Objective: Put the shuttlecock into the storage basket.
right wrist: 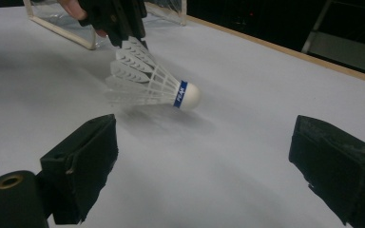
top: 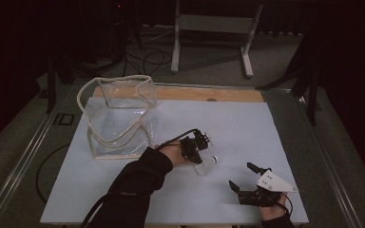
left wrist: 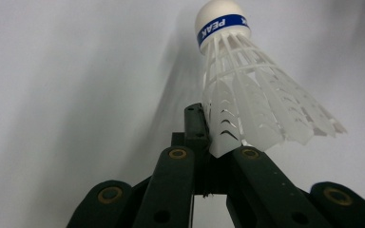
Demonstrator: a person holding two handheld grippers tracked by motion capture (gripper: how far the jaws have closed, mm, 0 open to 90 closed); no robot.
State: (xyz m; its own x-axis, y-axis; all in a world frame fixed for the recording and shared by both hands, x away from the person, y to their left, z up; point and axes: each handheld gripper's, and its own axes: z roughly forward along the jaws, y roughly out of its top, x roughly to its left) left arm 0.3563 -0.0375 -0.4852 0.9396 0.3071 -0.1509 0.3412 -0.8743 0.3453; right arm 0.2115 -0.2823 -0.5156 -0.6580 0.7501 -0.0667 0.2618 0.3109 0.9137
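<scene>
Left gripper (left wrist: 208, 137) pinches the shuttlecock (left wrist: 247, 104) by its skirt edge, just off the bench (top: 247, 128) — right gripper (right wrist: 204, 156) gapes wide, holding nothing

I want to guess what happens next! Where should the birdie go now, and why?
Probably up and over toward the clear bag. The left gripper is shut on the shuttlecock by its skirt edge, the bag stands open nearby, and the right gripper waits with open jaws.
</scene>
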